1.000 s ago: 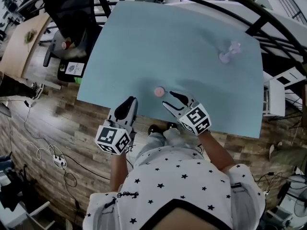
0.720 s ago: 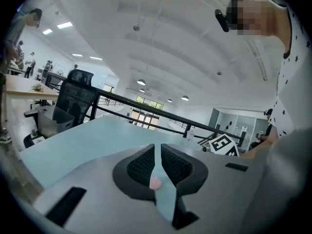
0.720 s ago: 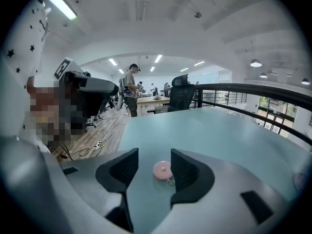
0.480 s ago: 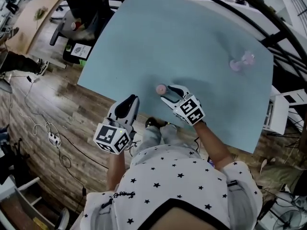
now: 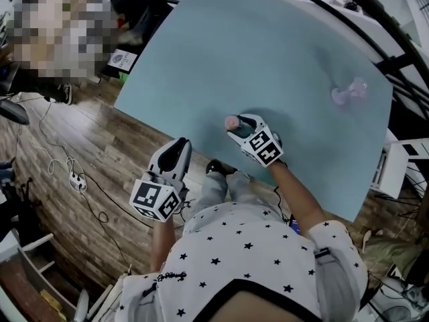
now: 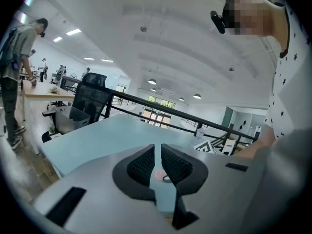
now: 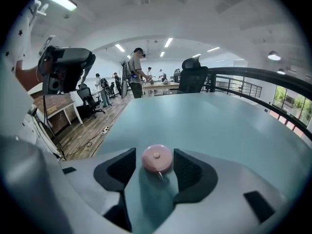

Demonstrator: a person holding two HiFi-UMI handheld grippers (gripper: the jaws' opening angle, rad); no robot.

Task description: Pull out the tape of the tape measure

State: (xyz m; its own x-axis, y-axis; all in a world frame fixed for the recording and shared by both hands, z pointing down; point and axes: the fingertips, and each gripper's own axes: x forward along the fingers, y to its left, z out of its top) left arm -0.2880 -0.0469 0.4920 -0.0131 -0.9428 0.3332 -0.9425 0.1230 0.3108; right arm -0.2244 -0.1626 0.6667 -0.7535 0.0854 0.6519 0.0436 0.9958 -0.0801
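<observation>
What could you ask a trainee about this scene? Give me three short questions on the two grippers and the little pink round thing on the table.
1. What sits between the jaws of the right gripper? A) a pink tape measure B) a pen C) nothing
2. True or false: the left gripper has its jaws spread wide.
3. Fill in: the tape measure lies on a pale blue ____.

Key
1. A. The jaws have just been opening and stand either side of it without pressing.
2. False. They are almost together, gripping nothing.
3. table
</observation>
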